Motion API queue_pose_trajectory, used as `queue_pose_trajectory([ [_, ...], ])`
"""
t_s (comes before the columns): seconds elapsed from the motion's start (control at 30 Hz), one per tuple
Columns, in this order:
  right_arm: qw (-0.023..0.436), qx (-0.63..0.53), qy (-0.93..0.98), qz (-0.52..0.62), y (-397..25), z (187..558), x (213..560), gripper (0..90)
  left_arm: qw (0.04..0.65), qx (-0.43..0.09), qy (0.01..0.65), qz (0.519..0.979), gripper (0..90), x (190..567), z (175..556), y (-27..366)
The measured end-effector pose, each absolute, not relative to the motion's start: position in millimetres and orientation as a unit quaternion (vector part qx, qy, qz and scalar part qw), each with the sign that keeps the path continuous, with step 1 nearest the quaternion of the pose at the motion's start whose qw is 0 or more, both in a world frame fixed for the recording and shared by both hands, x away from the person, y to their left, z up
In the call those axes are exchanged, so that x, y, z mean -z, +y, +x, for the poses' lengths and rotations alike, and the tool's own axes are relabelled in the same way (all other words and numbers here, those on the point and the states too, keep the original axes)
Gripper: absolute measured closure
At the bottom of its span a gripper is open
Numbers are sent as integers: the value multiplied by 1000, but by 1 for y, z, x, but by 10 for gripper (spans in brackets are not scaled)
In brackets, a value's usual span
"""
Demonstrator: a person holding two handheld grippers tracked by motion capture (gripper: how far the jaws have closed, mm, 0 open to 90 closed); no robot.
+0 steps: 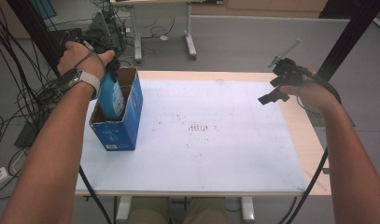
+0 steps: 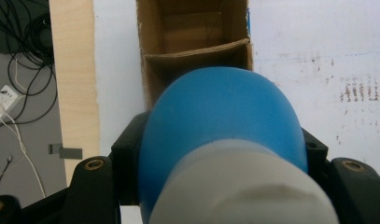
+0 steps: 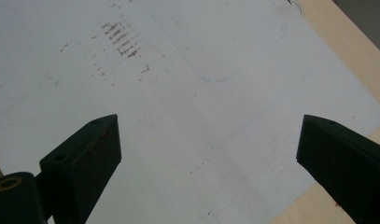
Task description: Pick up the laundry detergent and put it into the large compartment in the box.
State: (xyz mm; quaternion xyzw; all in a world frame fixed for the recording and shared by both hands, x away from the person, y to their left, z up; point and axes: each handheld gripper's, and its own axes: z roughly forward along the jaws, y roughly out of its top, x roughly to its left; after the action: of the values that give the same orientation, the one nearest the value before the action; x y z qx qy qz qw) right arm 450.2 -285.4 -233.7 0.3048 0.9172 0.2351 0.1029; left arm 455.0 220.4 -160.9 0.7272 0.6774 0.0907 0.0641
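Observation:
A blue bottle [image 1: 112, 95] with a pale label stands tilted, its lower part inside an open-topped blue cardboard box [image 1: 120, 133] at the table's left. My left gripper [image 1: 111, 65] is shut on the bottle's upper part, just above the box. In the left gripper view, the bottle [image 2: 220, 116] with its grey cap bulges between the jaws of that gripper [image 2: 220, 154], over the box's brown divider [image 2: 197, 51]. My right gripper [image 1: 274, 91] hovers open near the table's far right edge. Its jaws [image 3: 208, 140] stand wide apart over the white sheet, holding nothing.
A white sheet [image 1: 201, 140] with small brown marks covers most of the wooden table [image 1: 311, 140]. Cables [image 1: 19, 102] lie on the floor at the left. Another table's legs [image 1: 190, 42] stand behind. A black post [image 1: 348, 37] rises at the far right.

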Motion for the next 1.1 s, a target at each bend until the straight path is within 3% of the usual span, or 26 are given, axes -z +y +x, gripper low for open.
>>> queue_pose_trajectory([
  [1.1, 93, -222, 920, 311, -280, 454, 245, 65, 61, -84, 676, 729, 382, 216, 461, 228],
])
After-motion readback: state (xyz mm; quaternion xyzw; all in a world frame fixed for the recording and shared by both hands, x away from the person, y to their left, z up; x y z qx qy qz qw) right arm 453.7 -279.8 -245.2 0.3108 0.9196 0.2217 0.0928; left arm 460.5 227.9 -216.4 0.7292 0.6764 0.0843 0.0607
